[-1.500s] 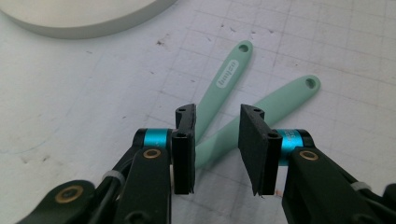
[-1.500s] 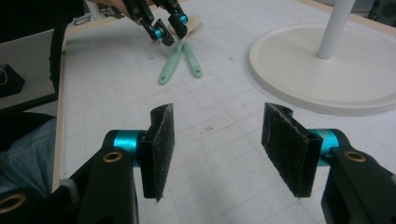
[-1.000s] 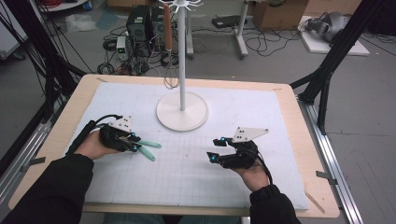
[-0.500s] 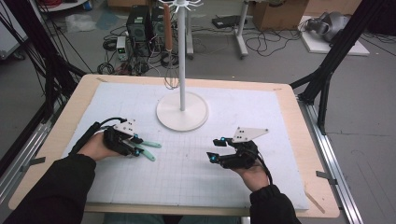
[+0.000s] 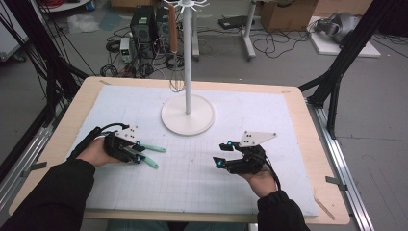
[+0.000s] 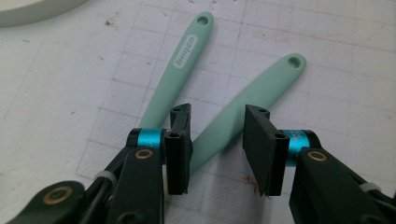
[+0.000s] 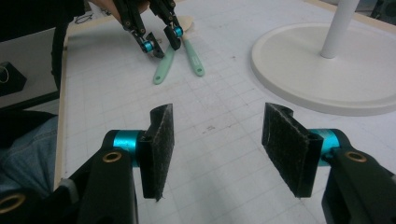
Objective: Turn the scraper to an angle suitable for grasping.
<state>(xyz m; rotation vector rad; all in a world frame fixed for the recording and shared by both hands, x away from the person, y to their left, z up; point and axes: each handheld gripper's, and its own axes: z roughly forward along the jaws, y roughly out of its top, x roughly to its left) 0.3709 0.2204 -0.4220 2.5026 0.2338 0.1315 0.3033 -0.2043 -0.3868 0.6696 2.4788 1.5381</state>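
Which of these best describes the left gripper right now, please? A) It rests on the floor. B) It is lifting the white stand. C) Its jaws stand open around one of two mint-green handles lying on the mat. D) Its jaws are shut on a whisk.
C: in the left gripper view the left gripper has its jaws apart, with one mint-green handle between them and the other handle lying alongside on the mat.

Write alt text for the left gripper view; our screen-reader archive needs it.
The left gripper hangs open low over two mint-green utensil handles that lie crossed in a V on a white gridded mat, one handle running between its black jaws. The rim of a white stand base shows at the top left corner.
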